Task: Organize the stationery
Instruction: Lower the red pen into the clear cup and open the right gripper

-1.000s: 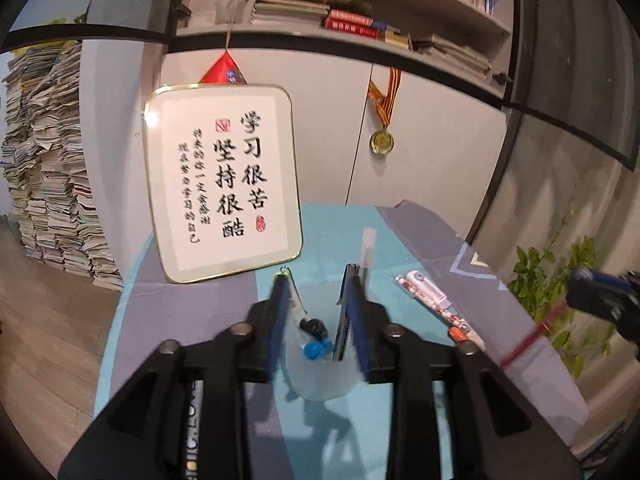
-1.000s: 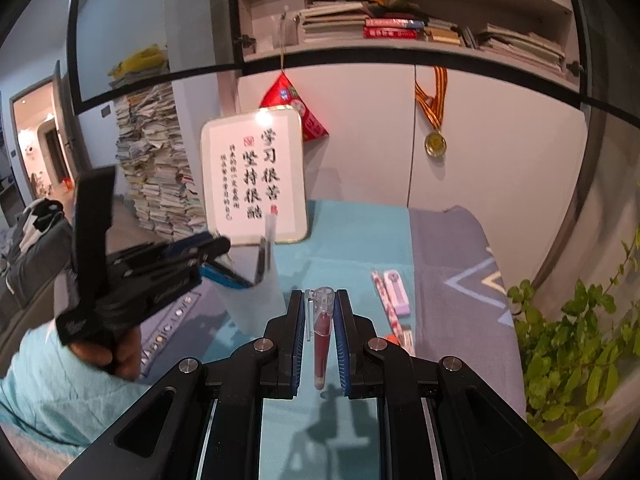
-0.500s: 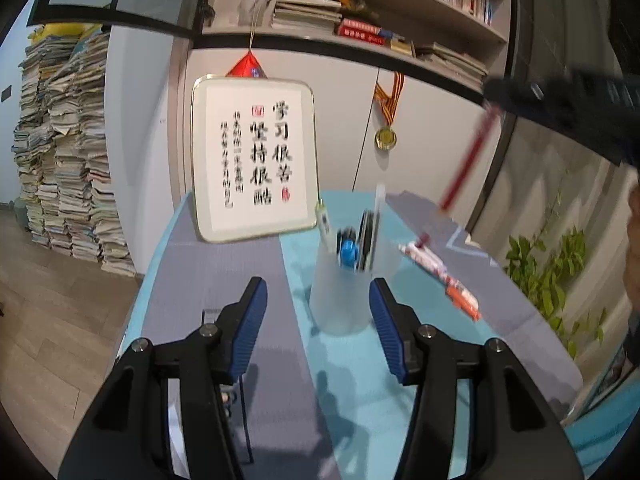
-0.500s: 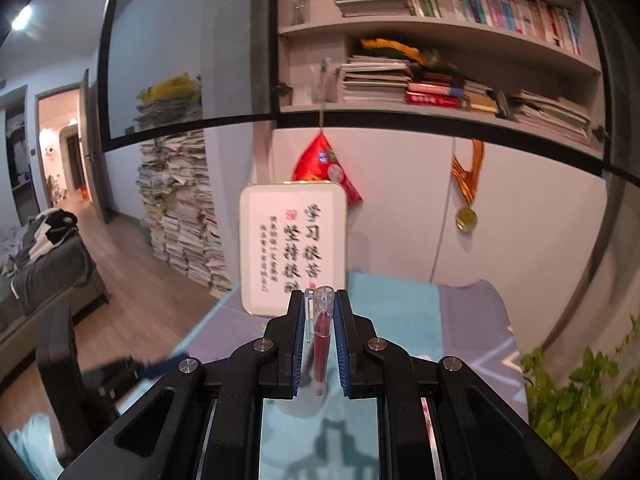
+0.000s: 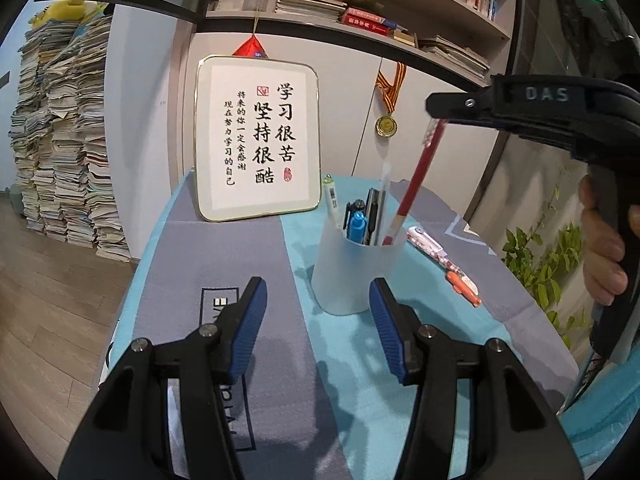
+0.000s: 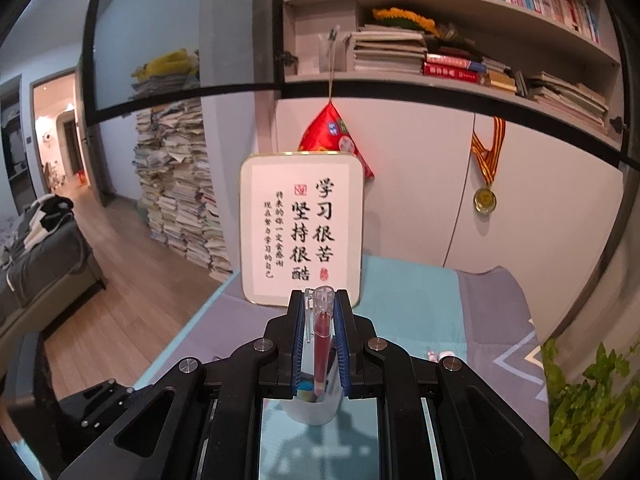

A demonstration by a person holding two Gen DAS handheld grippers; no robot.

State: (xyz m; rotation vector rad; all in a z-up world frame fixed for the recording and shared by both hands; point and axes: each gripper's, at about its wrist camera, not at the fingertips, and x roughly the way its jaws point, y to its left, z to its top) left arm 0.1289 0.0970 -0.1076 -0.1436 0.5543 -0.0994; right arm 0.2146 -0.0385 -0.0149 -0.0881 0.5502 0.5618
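A white translucent pen cup (image 5: 354,276) stands on the blue-grey table mat and holds several pens. My left gripper (image 5: 318,320) is open and empty, just in front of the cup. My right gripper (image 6: 319,316) is shut on a red pen (image 6: 321,344); in the left wrist view the red pen (image 5: 416,176) hangs from that gripper (image 5: 436,110) with its lower tip inside the cup. The cup also shows below the right gripper's fingers (image 6: 312,408). More pens (image 5: 440,256) and an orange one (image 5: 464,288) lie on the mat right of the cup.
A framed calligraphy board (image 5: 258,140) leans against the cabinet behind the cup. A medal (image 5: 386,126) hangs on the cabinet door. Shelves with books are above. A green plant (image 5: 540,256) stands off the table's right edge. Stacks of papers (image 5: 60,140) stand on the floor at left.
My left gripper let go of the cup and drew back, open. My right gripper lifted the red pen over the cup and lowered its tip into it.
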